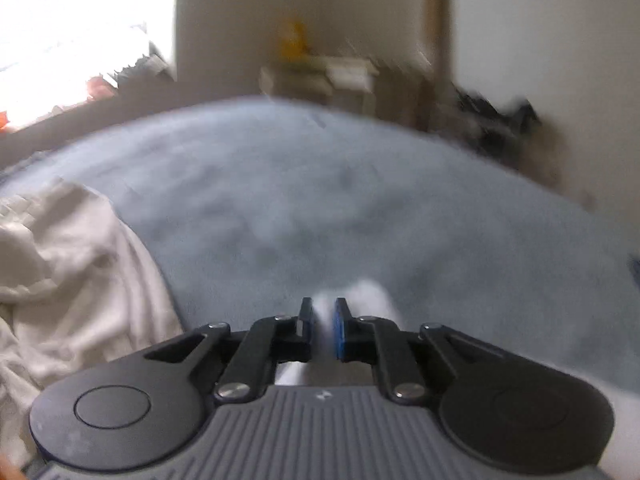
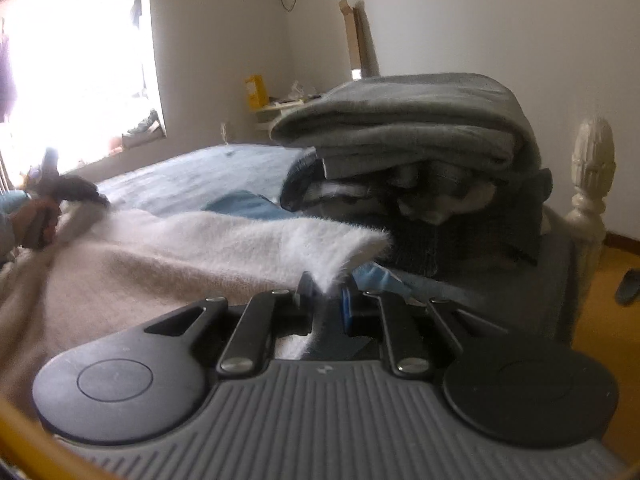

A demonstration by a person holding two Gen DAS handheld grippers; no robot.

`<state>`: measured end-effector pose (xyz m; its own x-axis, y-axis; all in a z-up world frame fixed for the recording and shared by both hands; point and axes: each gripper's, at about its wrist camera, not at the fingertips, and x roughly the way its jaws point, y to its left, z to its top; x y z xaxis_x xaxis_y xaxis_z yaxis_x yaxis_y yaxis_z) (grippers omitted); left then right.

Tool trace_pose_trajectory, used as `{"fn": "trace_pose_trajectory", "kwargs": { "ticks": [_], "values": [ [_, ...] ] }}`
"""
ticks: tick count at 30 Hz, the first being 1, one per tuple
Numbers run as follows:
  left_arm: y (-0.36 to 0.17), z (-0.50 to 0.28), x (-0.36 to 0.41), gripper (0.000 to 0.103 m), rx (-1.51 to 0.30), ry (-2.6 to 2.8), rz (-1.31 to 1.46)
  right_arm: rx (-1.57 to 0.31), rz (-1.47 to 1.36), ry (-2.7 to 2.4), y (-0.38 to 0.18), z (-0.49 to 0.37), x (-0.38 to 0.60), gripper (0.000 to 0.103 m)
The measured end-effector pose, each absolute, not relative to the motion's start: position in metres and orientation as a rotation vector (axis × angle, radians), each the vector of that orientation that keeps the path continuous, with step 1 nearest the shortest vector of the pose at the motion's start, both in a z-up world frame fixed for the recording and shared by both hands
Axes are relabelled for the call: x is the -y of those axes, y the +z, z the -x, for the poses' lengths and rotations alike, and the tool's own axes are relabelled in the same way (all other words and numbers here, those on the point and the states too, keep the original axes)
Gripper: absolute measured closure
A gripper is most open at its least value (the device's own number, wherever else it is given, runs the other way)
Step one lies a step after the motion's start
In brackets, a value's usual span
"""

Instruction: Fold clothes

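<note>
A fuzzy white garment lies spread over the blue bed, stretched between the two grippers. My right gripper is shut on one pointed corner of it, low in the right wrist view. My left gripper is shut on another white edge of the same fabric, which bulges out past its right finger. The right wrist view also shows that left gripper at the far left, held in a person's hand. A crumpled cream cloth lies left of the left gripper.
A tall stack of folded grey and dark clothes sits just ahead and right of my right gripper. A cream bedpost marks the bed corner. The blue bedcover stretches ahead. A white shelf with a yellow box stands at the wall.
</note>
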<state>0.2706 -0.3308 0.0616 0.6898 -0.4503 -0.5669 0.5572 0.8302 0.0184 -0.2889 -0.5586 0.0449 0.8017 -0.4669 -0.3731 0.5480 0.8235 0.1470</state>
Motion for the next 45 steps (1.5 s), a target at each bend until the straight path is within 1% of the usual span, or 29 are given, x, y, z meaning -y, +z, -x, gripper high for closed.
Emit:
{"fn": "trace_pose_trajectory", "kwargs": {
  "ticks": [2,4,5,6,7,8,9,10,11,12,13,14,16,17,19,20,22,23,24,26,27,31,33,37,38,39,41,44,45],
  "values": [
    [0.044,-0.287,0.337,0.103,-0.579,-0.522,-0.189,-0.364,-0.24,-0.57,0.035,0.28,0.561,0.091],
    [0.016,-0.301,0.344,0.103,-0.634,-0.475,-0.219,-0.386,-0.184,-0.595,0.031,0.273,0.556,0.091],
    [0.011,-0.303,0.346,0.103,-0.647,-0.464,-0.23,-0.395,-0.149,-0.608,0.03,0.27,0.553,0.09],
    [0.012,-0.302,0.346,0.099,-0.648,-0.459,-0.238,-0.405,-0.115,-0.621,0.03,0.267,0.55,0.088],
    [0.012,-0.301,0.346,0.095,-0.649,-0.455,-0.246,-0.411,-0.099,-0.625,0.031,0.266,0.549,0.085],
    [0.02,-0.298,0.345,0.086,-0.639,-0.445,-0.246,-0.414,-0.096,-0.624,0.033,0.268,0.548,0.083],
    [0.032,-0.29,0.341,0.071,-0.62,-0.444,-0.257,-0.411,-0.12,-0.619,0.036,0.272,0.551,0.077],
    [0.045,-0.28,0.336,0.065,-0.597,-0.449,-0.278,-0.403,-0.166,-0.612,0.039,0.278,0.554,0.074],
    [0.059,-0.27,0.331,0.06,-0.575,-0.455,-0.298,-0.394,-0.212,-0.611,0.042,0.285,0.559,0.066],
    [0.071,-0.259,0.323,0.059,-0.558,-0.459,-0.316,-0.379,-0.254,-0.622,0.045,0.292,0.562,0.058],
    [0.084,-0.245,0.311,0.059,-0.551,-0.457,-0.317,-0.36,-0.275,-0.638,0.049,0.302,0.563,0.055],
    [0.097,-0.231,0.298,0.056,-0.546,-0.45,-0.311,-0.339,-0.283,-0.652,0.055,0.313,0.563,0.052],
    [0.12,-0.201,0.26,0.048,-0.539,-0.44,-0.287,-0.296,-0.298,-0.682,0.066,0.334,0.562,0.049],
    [0.129,-0.18,0.238,0.043,-0.535,-0.434,-0.271,-0.281,-0.297,-0.679,0.071,0.343,0.559,0.047],
    [0.147,-0.138,0.192,0.042,-0.539,-0.411,-0.225,-0.26,-0.281,-0.634,0.083,0.357,0.547,0.046],
    [0.153,-0.115,0.168,0.04,-0.551,-0.388,-0.186,-0.255,-0.274,-0.587,0.088,0.361,0.539,0.045],
    [0.16,-0.059,0.112,0.039,-0.572,-0.359,-0.092,-0.254,-0.266,-0.468,0.098,0.363,0.521,0.045],
    [0.162,-0.032,0.086,0.038,-0.575,-0.345,-0.046,-0.255,-0.265,-0.411,0.102,0.362,0.511,0.044],
    [0.16,-0.003,0.06,0.033,-0.578,-0.322,-0.012,-0.256,-0.266,-0.358,0.106,0.36,0.501,0.044],
    [0.155,0.054,0.012,0.027,-0.585,-0.261,0.024,-0.271,-0.271,-0.223,0.115,0.352,0.476,0.044],
    [0.151,0.077,-0.008,0.026,-0.601,-0.231,0.031,-0.284,-0.275,-0.144,0.118,0.347,0.463,0.044],
    [0.118,0.169,-0.086,0.023,-0.665,-0.128,0.14,-0.357,-0.272,0.168,0.117,0.324,0.392,0.044],
    [0.092,0.209,-0.111,0.023,-0.683,-0.115,0.199,-0.409,-0.213,0.296,0.109,0.314,0.35,0.044],
    [0.04,0.263,-0.131,0.022,-0.711,-0.068,0.221,-0.486,0.017,0.349,0.085,0.303,0.283,0.044],
    [0.028,0.272,-0.138,0.019,-0.712,-0.07,0.279,-0.496,0.075,0.339,0.079,0.302,0.271,0.044],
    [0.017,0.281,-0.146,0.013,-0.712,-0.072,0.351,-0.513,0.129,0.316,0.072,0.301,0.264,0.044],
    [0.004,0.297,-0.155,0.011,-0.675,-0.055,0.438,-0.552,0.219,0.26,0.061,0.3,0.257,0.043],
    [0.001,0.312,-0.153,0.008,-0.648,-0.04,0.367,-0.606,0.244,0.235,0.05,0.304,0.264,0.034],
    [0.0,0.315,-0.149,0.008,-0.644,-0.032,0.331,-0.631,0.231,0.234,0.047,0.305,0.268,0.034]
  ]
}}
